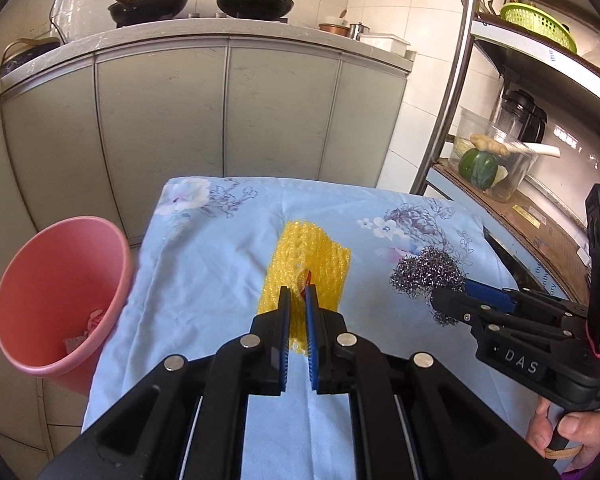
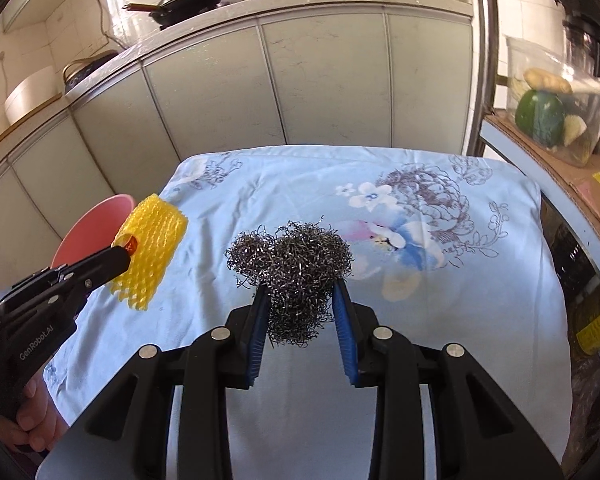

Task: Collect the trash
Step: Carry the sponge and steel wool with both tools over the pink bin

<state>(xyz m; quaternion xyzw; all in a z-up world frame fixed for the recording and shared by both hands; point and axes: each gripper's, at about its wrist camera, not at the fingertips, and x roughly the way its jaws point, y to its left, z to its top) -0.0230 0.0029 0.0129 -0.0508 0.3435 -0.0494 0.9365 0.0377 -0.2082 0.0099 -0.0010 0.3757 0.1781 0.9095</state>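
While the left gripper (image 1: 298,295) is pinching the foam net (image 1: 306,258) and the right gripper (image 2: 300,294) is clamping the scourer (image 2: 296,266), both should be travelling over the bin (image 1: 56,292) before opening.

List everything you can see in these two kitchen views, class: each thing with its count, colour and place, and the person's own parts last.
foam fruit net: one, yellow, held above the cloth
steel wool scourer: one, grey, held above the cloth
bin: one, pink, left of the table, scraps inside
floral cloth: one, light blue, covering the table
woks: two, black, on the counter behind
basket: one, green, top shelf on the right
clear container: one, holding green squash and ginger, lower shelf
left hand-held gripper: one, black with blue pads, shut on the foam fruit net
right hand-held gripper: one, black with blue pads, shut on the steel wool scourer
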